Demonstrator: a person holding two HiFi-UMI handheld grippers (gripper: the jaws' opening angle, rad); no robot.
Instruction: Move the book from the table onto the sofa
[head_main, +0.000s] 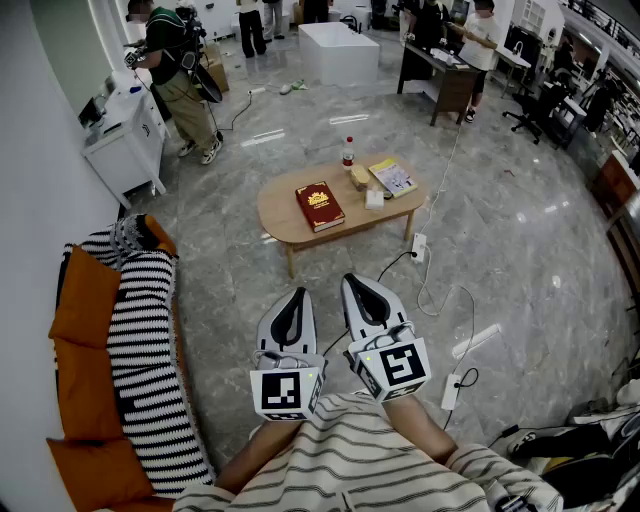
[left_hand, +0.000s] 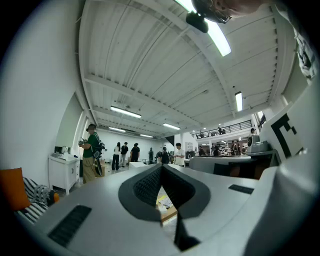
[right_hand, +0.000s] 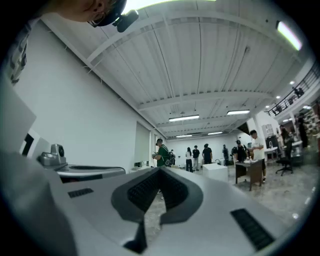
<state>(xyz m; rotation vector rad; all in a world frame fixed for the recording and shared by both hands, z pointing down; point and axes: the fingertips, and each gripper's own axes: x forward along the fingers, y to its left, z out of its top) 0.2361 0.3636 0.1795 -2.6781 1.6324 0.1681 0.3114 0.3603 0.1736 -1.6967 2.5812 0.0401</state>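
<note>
left gripper (head_main: 291, 303) and right gripper (head_main: 361, 289) held level, jaws closed, empty, near torso. red book (head_main: 319, 207) flat on table (head_main: 281, 218), far from both. sofa (head_main: 110, 350) at left. risks judged: book slipping from narrow pinch; nudging bottle (head_main: 348, 152) on reach.

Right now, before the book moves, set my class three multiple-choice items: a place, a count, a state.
1. Where is the red book? A shelf; B table; C drawer.
2. How many bottles stand on the table? A one; B two; C three.
3. Left gripper and right gripper are: A both shut, empty; B both open; C gripping cloth.
Key: 1 B, it lies flat on the oval top. 2 A, one red-capped bottle. 3 A, jaws together, nothing between.
</note>
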